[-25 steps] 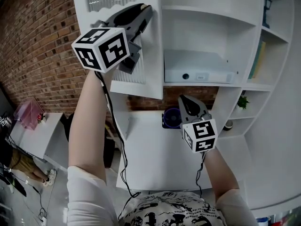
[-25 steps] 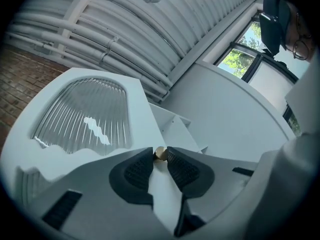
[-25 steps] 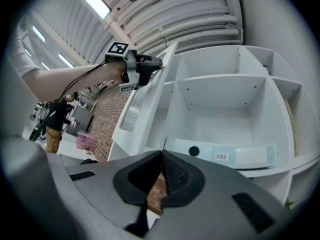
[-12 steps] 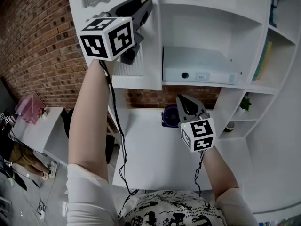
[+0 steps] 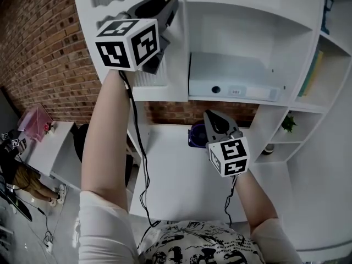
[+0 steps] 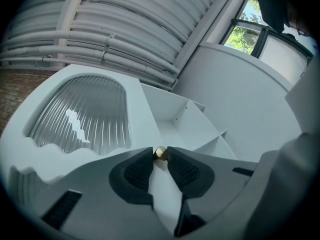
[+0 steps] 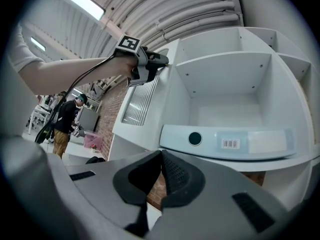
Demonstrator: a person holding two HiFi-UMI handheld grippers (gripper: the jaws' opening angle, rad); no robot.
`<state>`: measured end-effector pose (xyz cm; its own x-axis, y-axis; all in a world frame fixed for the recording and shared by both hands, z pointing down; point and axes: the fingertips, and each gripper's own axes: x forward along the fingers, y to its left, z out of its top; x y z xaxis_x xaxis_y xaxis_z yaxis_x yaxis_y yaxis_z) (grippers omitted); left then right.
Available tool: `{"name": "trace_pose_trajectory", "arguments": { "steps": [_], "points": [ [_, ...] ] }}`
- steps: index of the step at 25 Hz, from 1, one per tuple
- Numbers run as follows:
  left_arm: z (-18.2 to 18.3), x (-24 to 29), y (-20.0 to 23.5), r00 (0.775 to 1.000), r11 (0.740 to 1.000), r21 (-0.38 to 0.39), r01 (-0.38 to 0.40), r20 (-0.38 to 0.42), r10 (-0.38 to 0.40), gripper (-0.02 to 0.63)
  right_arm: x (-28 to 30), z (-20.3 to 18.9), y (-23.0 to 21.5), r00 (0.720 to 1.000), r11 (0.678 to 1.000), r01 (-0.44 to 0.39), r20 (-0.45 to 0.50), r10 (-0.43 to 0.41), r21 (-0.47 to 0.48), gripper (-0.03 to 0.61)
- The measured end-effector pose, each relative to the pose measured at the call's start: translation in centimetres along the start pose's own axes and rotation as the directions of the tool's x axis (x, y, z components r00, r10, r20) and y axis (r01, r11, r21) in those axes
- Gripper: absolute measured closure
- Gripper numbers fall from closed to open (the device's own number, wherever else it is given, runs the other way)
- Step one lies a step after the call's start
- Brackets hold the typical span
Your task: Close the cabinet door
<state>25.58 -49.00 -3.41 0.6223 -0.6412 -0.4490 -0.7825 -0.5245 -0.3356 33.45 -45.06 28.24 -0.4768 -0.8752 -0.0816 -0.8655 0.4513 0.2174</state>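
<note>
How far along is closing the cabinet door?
Done: the left tongs grip the door's brass knob. In hand: the cabinet door stands open, leaving the binder in view. Left: swing it shut and let go. The right tongs hang shut and empty.

door: I saw the white cabinet door (image 5: 177,65) standing open, swung out to the left of its shelf compartment | pane: ribbed glass pane (image 6: 85,114), arched top, wavy lower edge | knob: small round brass knob (image 6: 160,153) sat on the frame strip beside the pane, on the side toward the shelves
</note>
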Motion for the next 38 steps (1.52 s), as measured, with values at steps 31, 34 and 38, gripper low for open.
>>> {"name": "trace_pose_trajectory", "arguments": {
  "steps": [31,34,38],
  "points": [
    [-9.0,-15.7,-4.6,0.981,0.981,-0.124,0.147,-0.105,-0.161,0.471,-4.2,-1.5,6.7,0.990,0.990,0.139,-0.016,-0.139,-0.027,0.563],
    [-12.1,-18.8,-6.0,0.970,0.979,-0.117,0.166,-0.162,-0.184,0.471,-4.8,-1.1,8.1,0.987,0.984,0.161,0.003,-0.161,-0.072,0.563],
    [-15.2,-22.9,-7.6,0.952,0.961,-0.189,0.203,-0.191,-0.238,0.472,-4.7,-0.6,10.1,0.987,0.984,0.161,0.011,-0.161,-0.080,0.563]
  ]
}}
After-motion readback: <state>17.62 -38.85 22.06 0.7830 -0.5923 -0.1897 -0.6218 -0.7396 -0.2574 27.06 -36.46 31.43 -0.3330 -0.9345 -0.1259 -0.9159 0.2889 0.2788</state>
